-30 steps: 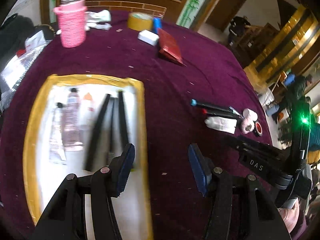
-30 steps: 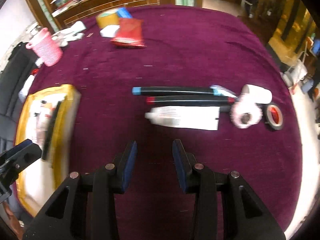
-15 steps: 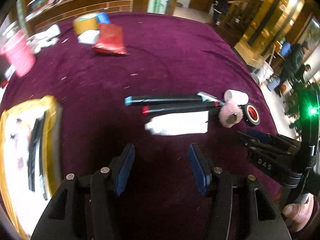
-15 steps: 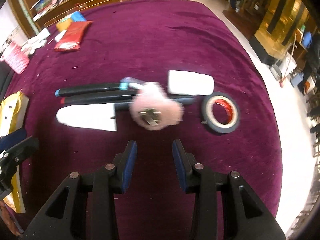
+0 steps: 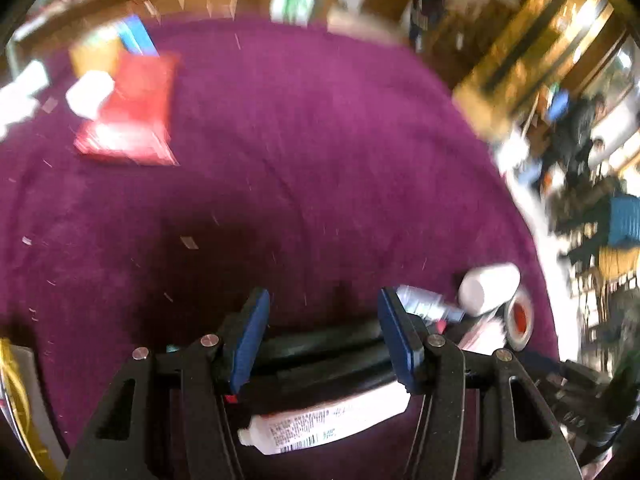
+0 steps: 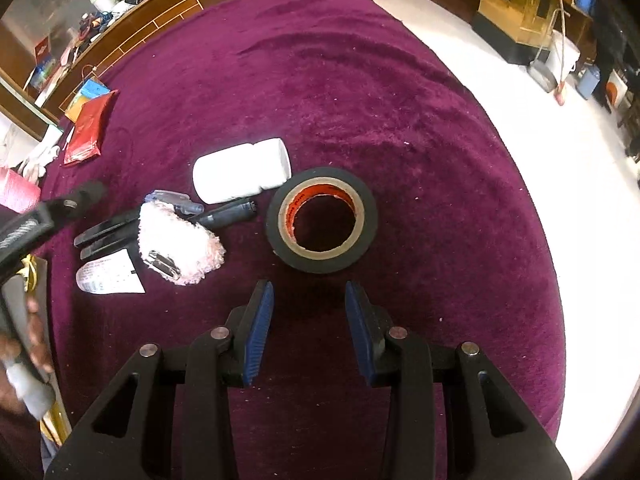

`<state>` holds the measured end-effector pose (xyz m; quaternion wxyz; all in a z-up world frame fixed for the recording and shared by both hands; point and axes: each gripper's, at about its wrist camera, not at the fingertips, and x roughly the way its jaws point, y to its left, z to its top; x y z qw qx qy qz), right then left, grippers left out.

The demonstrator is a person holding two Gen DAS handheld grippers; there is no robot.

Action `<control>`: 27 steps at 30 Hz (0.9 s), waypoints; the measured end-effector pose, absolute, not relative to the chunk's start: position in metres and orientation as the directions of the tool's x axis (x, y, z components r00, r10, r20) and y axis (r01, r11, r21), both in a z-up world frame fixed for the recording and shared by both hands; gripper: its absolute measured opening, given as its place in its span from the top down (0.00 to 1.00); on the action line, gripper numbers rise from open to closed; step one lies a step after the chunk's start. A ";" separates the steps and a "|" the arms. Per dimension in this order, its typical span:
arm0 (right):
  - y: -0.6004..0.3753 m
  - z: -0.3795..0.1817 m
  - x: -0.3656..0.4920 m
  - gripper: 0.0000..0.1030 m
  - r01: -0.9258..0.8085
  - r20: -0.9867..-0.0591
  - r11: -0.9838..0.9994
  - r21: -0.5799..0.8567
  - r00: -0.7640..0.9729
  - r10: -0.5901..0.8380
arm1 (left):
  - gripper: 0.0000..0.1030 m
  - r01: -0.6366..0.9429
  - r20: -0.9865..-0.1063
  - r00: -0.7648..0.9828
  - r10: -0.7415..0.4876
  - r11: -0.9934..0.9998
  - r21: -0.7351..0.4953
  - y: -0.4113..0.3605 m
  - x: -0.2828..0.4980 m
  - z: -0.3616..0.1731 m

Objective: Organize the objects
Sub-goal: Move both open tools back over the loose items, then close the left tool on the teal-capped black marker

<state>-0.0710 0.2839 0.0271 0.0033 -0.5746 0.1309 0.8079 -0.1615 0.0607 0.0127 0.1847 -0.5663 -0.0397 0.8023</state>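
Note:
My left gripper (image 5: pixel 322 330) is open, its blue pads straddling two black pens (image 5: pixel 320 346) on the purple cloth, with a white tube (image 5: pixel 324 424) just below them. A white bottle (image 5: pixel 488 288) and a tape roll (image 5: pixel 520 316) lie to the right. My right gripper (image 6: pixel 310 312) is open and empty, just short of the black tape roll (image 6: pixel 322 220). The white bottle (image 6: pixel 240 176), a pink fluffy clip (image 6: pixel 176 244), the black pens (image 6: pixel 108 232) and the white tube (image 6: pixel 108 276) lie left of it. The left gripper (image 6: pixel 48 212) shows at the left edge.
A red packet (image 5: pixel 132 112) (image 6: pixel 88 128), a white box (image 5: pixel 90 94) and a yellow tape roll lie at the table's far left. The yellow-rimmed tray's edge (image 5: pixel 16 408) is at lower left. The table edge (image 6: pixel 552 280) drops to a pale floor at right.
My left gripper has moved forward and down over the black pens. My right gripper has swung right from the pink clip to face the black tape roll. Both stay open.

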 end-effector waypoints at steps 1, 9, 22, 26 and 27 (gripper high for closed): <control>0.283 0.027 -0.071 0.66 -0.152 -0.928 -0.964 0.217 -0.339 -0.155 | 0.52 -0.292 -0.906 -0.262 0.331 -0.922 -0.253 0.068 -0.155 0.008; 0.268 0.029 -0.072 0.66 -0.092 -0.914 -0.957 0.277 -0.332 -0.232 | 0.52 -0.422 -0.892 -0.063 0.447 -0.822 -0.382 0.082 -0.071 0.011; 0.267 0.030 -0.056 0.66 -0.106 -0.917 -0.956 0.274 -0.329 -0.226 | 0.78 -0.335 -0.903 -0.213 0.373 -0.896 -0.291 0.053 -0.065 0.010; 0.270 0.032 -0.052 0.66 -0.121 -0.912 -0.952 0.281 -0.342 -0.226 | 0.78 -0.378 -0.924 -0.233 0.303 -0.904 -0.201 0.067 -0.058 0.010; 0.270 0.032 -0.050 0.66 -0.124 -0.912 -0.951 0.282 -0.343 -0.226 | 0.78 -0.384 -0.925 -0.245 0.289 -0.906 -0.181 0.071 -0.057 0.009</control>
